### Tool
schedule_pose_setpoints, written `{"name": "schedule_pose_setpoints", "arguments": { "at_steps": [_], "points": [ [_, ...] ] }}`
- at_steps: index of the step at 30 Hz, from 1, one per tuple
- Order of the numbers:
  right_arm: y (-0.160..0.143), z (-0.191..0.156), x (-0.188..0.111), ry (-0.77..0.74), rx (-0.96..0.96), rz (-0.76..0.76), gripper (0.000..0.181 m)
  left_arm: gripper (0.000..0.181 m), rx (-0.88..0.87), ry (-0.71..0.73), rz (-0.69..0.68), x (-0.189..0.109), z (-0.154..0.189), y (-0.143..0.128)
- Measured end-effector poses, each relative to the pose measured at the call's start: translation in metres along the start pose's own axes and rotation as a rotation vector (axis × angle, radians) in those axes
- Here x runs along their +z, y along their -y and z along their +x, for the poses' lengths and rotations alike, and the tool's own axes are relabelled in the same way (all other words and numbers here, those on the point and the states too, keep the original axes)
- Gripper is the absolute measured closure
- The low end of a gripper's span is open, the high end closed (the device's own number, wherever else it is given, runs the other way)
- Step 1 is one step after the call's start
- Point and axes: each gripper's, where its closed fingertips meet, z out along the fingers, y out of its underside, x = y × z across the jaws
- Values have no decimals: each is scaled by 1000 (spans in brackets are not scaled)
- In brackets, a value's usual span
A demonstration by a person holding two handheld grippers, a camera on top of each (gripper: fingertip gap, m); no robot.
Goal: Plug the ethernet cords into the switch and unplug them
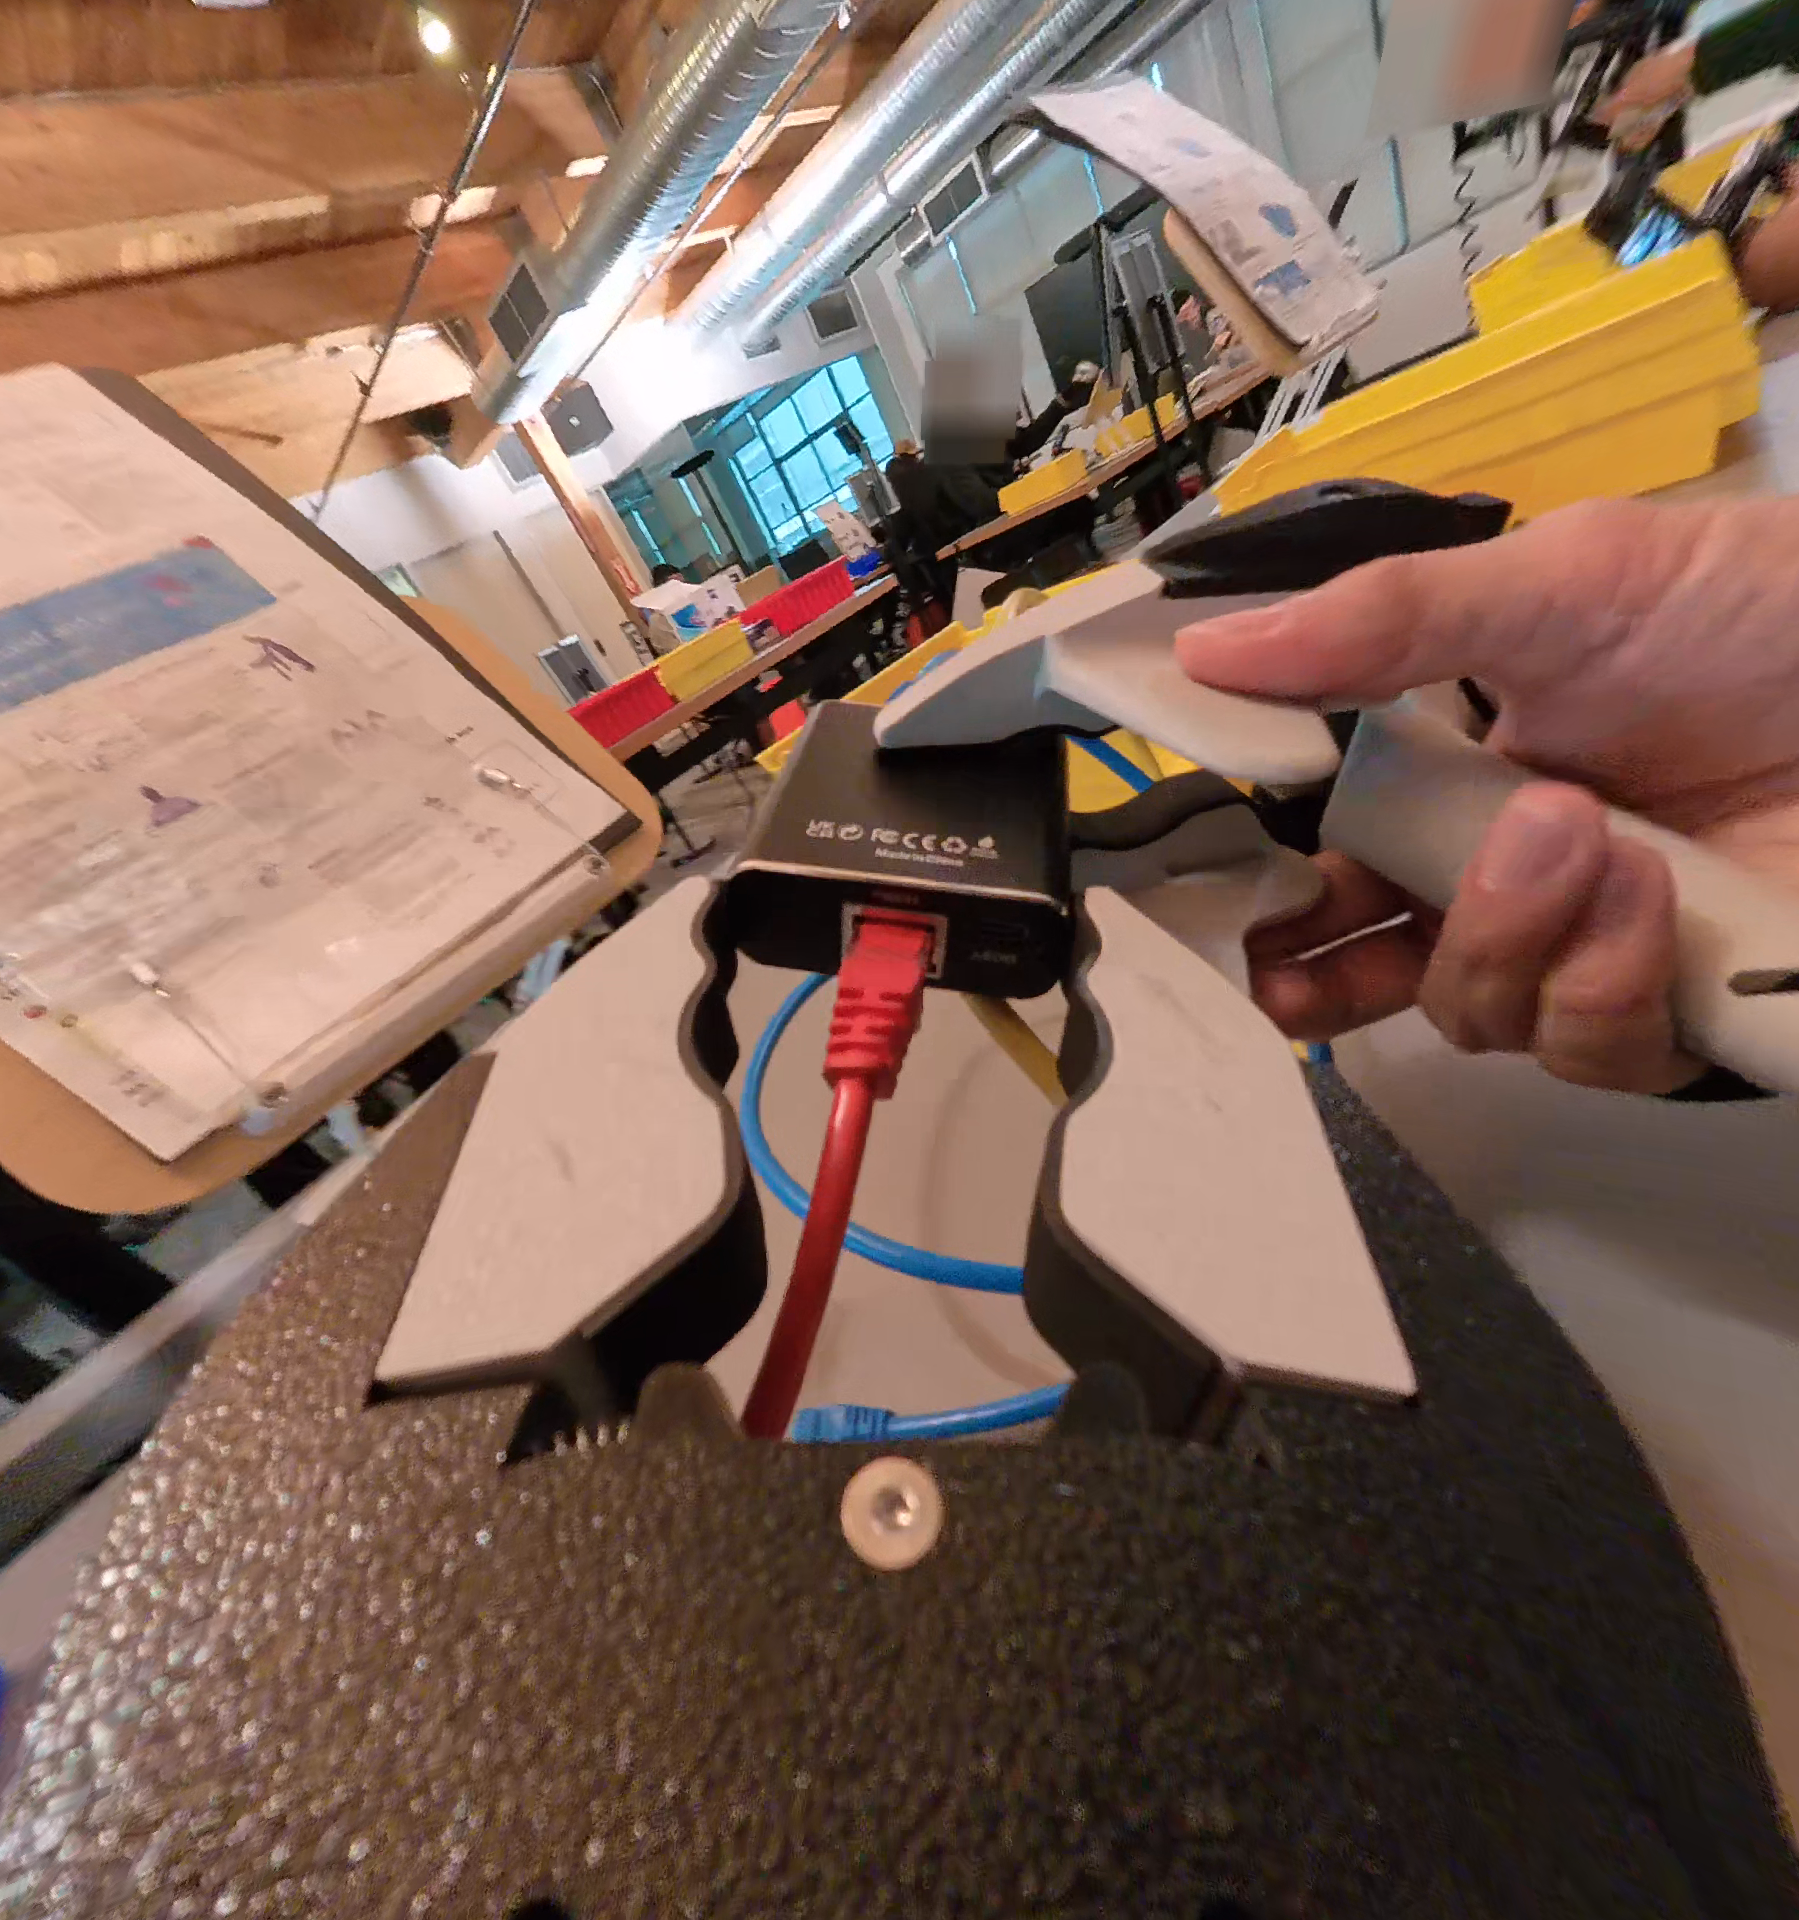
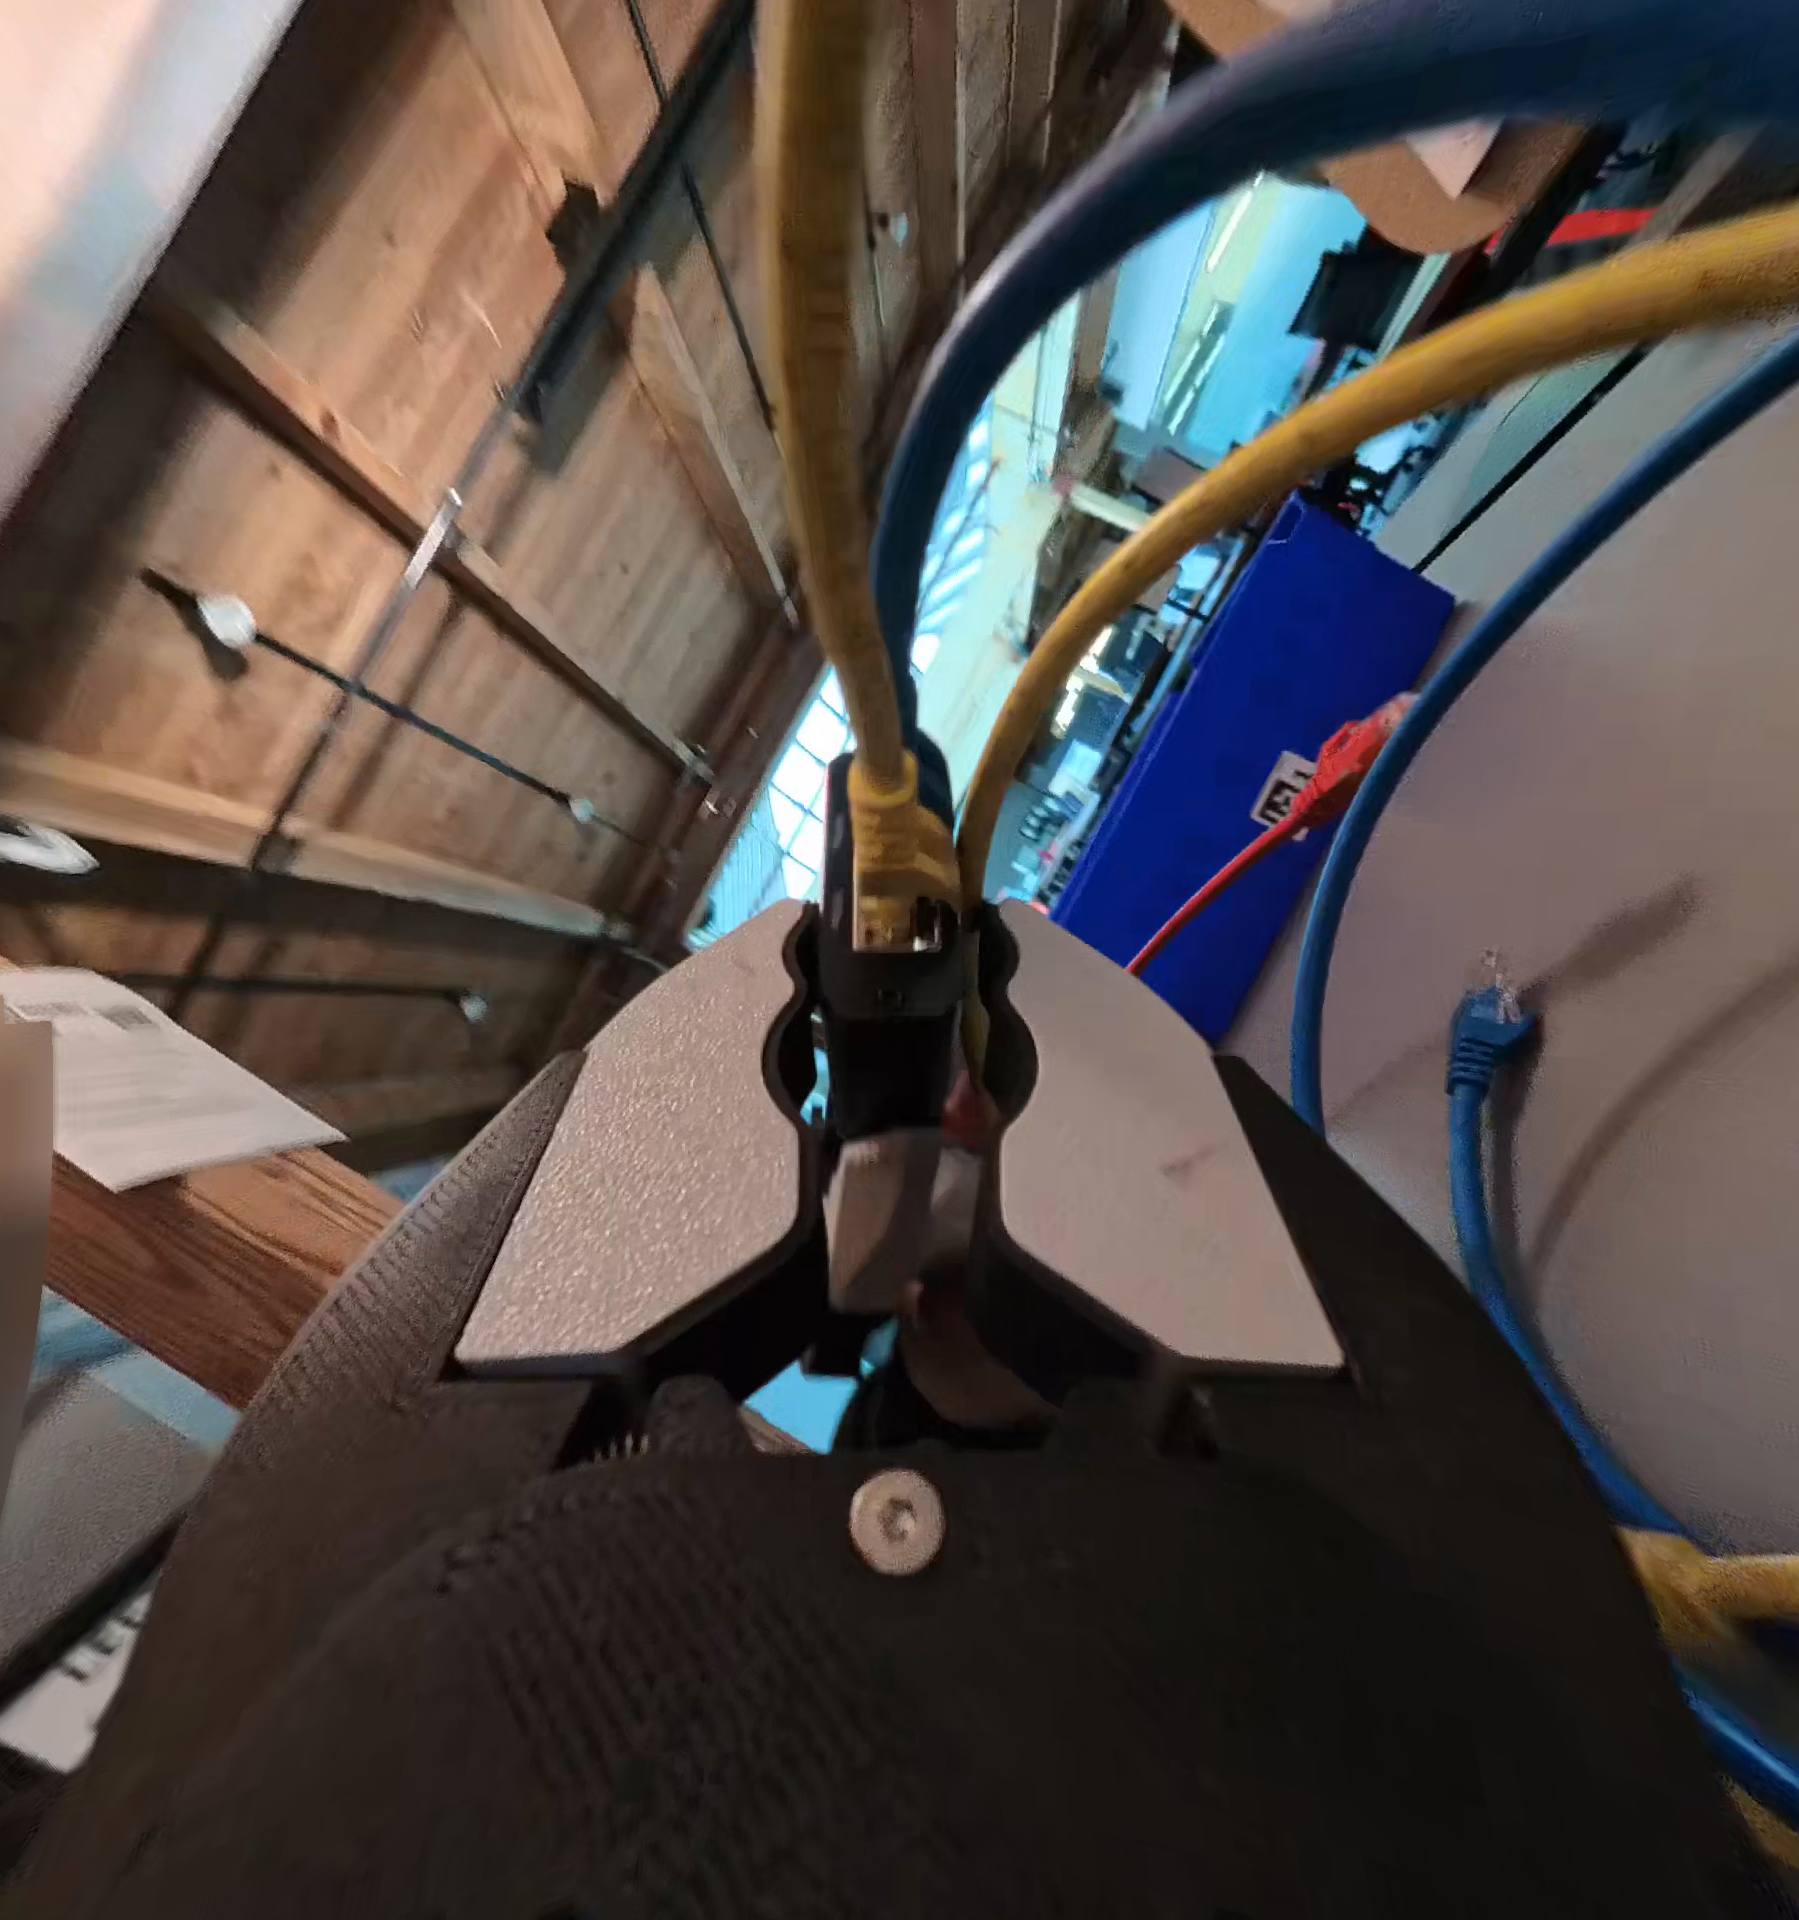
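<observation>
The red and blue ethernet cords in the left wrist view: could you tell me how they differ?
The red cord has its plug seated in the switch; the blue cord has its plug lying loose. The red cord runs fairly straight; the blue cord curls in a loop. Both have moulded plug boots.

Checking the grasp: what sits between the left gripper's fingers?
In the left wrist view, the black switch sits between the left gripper's tips, with the red cord plugged into it.

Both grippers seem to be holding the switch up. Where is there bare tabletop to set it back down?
Barest: the pale tabletop between the blue bin and the loose blue plug. Below the switch it is crowded with blue cable loops, the red cable and yellow cable.
</observation>
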Motion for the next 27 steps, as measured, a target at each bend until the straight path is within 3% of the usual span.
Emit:
{"name": "schedule_pose_setpoints", "arguments": {
  "at_steps": [4,9,15,20,27],
  "points": [
    [9,9,-8,-152,-141,-80,132,122,-212,16,44,-8,-26,-5],
    [5,-18,-4,-124,-325,-140,133,122,-478,18,104,-18,-50,-11],
    [-2,-4,0,-36,-82,-100,142,122,-383,-39,141,-16,-34,1],
    [7,1,-2,-37,-72,-3,150,122,-260,-27,93,-12,-26,-2],
    [12,4,-5,-4,-6,130,169,122,-219,8,68,-9,-21,-2]
  ]
}}
